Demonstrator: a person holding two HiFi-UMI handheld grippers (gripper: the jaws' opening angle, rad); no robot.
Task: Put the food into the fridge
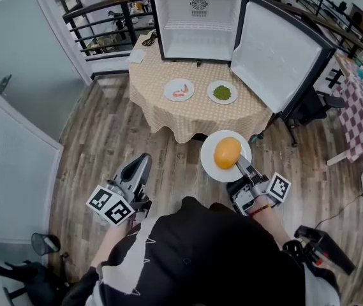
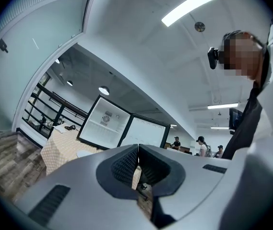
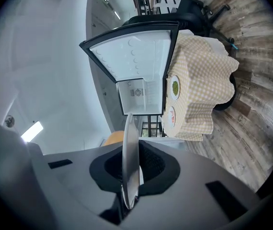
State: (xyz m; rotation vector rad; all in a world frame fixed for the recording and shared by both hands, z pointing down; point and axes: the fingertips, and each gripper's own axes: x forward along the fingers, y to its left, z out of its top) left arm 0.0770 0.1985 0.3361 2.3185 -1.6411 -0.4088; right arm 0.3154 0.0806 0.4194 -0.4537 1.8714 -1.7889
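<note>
Open mini fridge (image 1: 197, 21) stands at the back of the cloth-covered surface (image 1: 168, 116), with a shrimp plate (image 1: 168, 91) and a green-food plate (image 1: 210, 92) in front of it. Right tongs (image 1: 242, 166) are clamped on the rim of a white plate (image 1: 208, 161) carrying round orange food (image 1: 227, 152), over the wooden floor (image 1: 104, 145) just short of the surface. Left tongs (image 1: 141, 171) are pressed together, empty.

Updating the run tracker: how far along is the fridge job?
Done: fridge door is open; its shelves look bare, so nothing is stowed. In hand: right gripper is shut on the rim of a plate with orange food, short of the table. The left gripper is shut, empty. Left: that plate, plus the pink-food plate and the greens plate on the table.
</note>
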